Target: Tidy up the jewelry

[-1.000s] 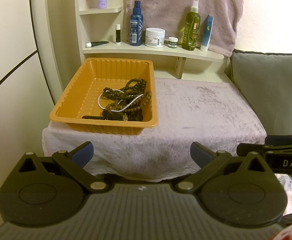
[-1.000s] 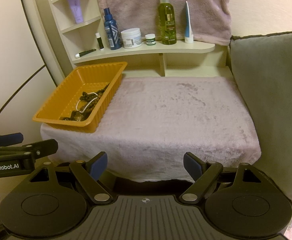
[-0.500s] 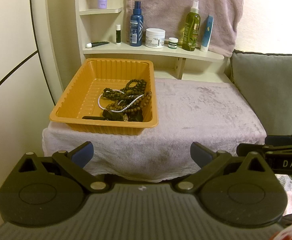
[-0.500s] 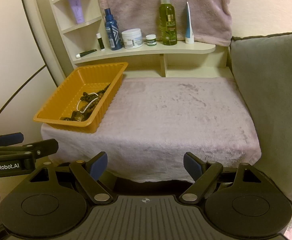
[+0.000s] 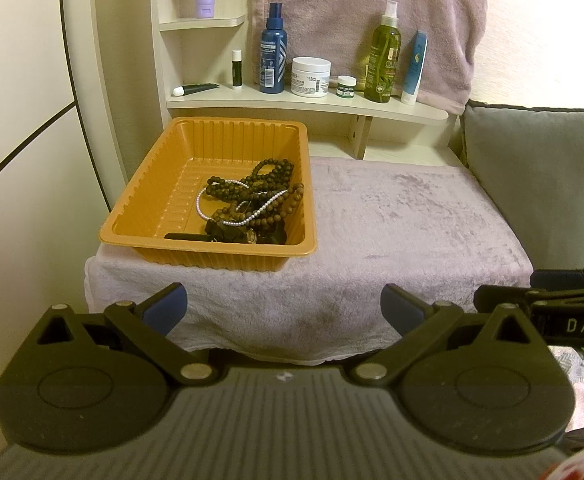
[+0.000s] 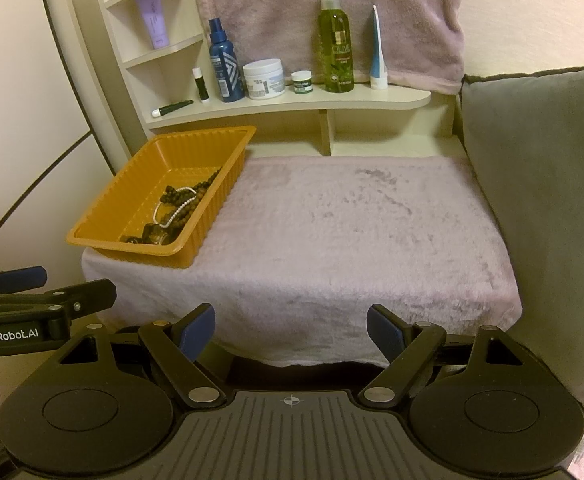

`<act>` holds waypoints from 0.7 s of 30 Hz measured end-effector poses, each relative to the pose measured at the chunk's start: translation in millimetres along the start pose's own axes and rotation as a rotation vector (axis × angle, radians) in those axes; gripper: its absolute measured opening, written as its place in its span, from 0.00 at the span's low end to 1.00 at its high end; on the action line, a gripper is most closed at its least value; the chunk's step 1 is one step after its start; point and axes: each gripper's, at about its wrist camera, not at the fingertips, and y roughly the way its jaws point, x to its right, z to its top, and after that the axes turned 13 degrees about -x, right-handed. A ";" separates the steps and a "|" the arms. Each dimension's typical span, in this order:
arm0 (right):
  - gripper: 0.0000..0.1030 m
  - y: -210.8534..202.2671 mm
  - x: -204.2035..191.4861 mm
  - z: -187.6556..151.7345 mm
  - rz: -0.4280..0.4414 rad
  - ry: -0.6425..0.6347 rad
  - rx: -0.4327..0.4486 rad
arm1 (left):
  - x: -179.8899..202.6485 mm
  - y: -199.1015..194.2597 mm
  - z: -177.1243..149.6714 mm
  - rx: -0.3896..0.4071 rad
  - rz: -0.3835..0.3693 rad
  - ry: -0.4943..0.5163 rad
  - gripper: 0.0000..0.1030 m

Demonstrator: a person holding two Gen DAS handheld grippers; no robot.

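Note:
An orange ribbed tray sits at the left end of a towel-covered table. Inside lies a tangle of dark and brown bead strands, a thin white pearl string looped over them, and dark pieces near the tray's front wall. My left gripper hangs open below the table's front edge, nothing between its blue pads. My right gripper is also open and holds nothing, off the front edge. Each gripper shows at the side of the other's view.
A curved shelf behind the table carries a blue spray bottle, a white jar, a small green jar, an olive spray bottle and a tube. A pink towel hangs behind. A grey cushion borders the table's right side.

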 end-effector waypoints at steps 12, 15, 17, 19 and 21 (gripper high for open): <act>0.80 0.2 -0.9 1.4 -0.001 -0.002 0.001 | -0.1 0.4 0.2 0.000 -0.001 -0.001 0.99; 0.80 0.0 -1.0 1.5 -0.001 -0.001 0.001 | -0.3 -0.4 0.4 -0.001 -0.001 -0.001 0.99; 0.80 0.1 -1.0 1.7 -0.001 -0.002 0.001 | -0.2 -0.1 0.4 -0.001 -0.001 -0.001 0.99; 0.80 0.1 -0.9 1.4 -0.001 -0.002 0.001 | -0.5 -0.2 0.4 0.000 -0.001 -0.001 0.99; 0.80 0.2 -1.1 1.2 -0.001 -0.001 0.001 | -0.6 -0.3 0.4 -0.001 0.000 -0.001 0.99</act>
